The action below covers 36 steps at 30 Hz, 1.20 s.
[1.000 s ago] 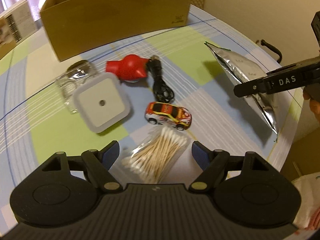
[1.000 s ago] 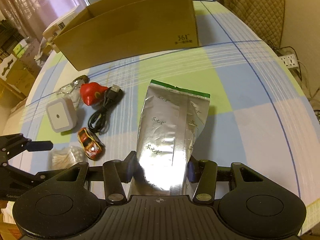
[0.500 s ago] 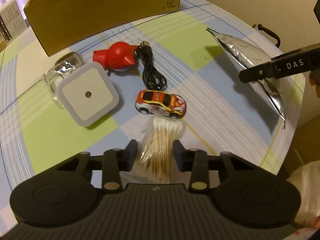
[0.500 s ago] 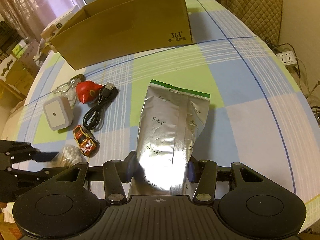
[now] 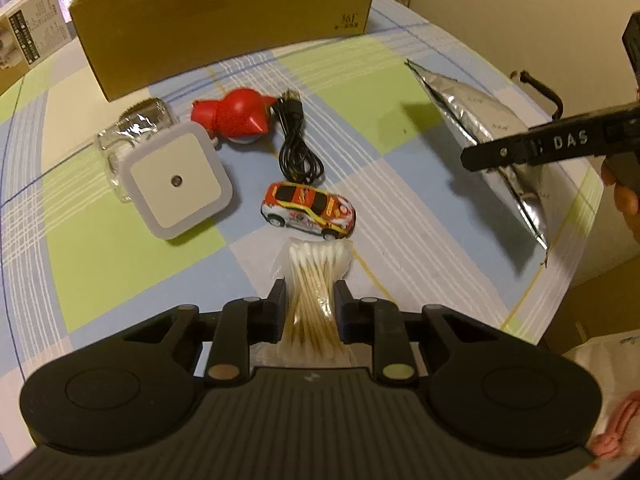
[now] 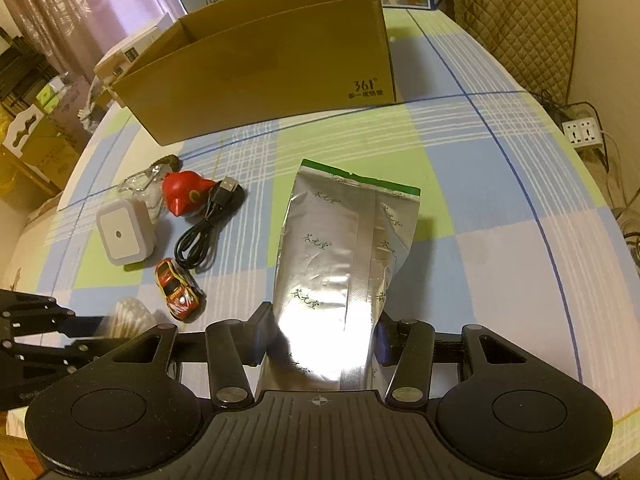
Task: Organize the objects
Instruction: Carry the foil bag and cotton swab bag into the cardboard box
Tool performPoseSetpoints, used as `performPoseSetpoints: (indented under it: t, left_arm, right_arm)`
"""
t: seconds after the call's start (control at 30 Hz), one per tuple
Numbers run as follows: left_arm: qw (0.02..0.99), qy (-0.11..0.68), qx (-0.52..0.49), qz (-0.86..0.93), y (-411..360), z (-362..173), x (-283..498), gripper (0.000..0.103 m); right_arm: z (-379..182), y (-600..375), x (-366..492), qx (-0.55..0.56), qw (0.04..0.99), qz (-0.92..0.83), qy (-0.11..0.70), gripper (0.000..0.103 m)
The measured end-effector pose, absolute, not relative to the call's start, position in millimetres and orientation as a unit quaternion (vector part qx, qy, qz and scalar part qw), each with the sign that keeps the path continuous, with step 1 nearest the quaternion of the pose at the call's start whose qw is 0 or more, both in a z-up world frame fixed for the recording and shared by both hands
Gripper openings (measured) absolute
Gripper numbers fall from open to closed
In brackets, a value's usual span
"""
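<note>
My left gripper (image 5: 310,306) pinches the cotton swab bag (image 5: 314,280); my right gripper (image 6: 320,336) clamps the foil pouch (image 6: 344,256). I should lift both level toward the cardboard box (image 6: 264,64) beyond.

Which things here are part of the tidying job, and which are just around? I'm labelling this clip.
Job: cotton swabs in left gripper, foil pouch in right gripper, toy car, cable, cardboard box.
Around: power strip, chair.
</note>
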<state>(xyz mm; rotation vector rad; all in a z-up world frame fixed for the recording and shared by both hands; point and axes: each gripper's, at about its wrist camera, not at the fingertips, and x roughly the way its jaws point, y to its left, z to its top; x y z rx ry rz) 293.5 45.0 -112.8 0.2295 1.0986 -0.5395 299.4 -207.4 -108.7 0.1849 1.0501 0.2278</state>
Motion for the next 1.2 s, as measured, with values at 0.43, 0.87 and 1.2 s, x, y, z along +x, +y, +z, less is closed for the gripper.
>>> performPoseSetpoints:
  t: [0.43, 0.87, 1.2]
  left_arm:
    - [0.859, 0.459, 0.075, -0.215, 56, -59, 310, 0.02]
    - [0.892, 0.417, 0.044, -0.169, 67, -25, 365, 0.02]
    - [0.912, 0.385, 0.035, -0.137, 69, -4, 422, 0.02]
  right_arm:
    - [-83, -196, 313, 0.065, 0.864, 0.15, 0.476, 0.046]
    - [-48, -181, 366, 0.026, 0.875, 0.201, 0.439, 0.046]
    - [-16, -173, 433, 0.018, 0.884, 0.238, 0.401, 0.046]
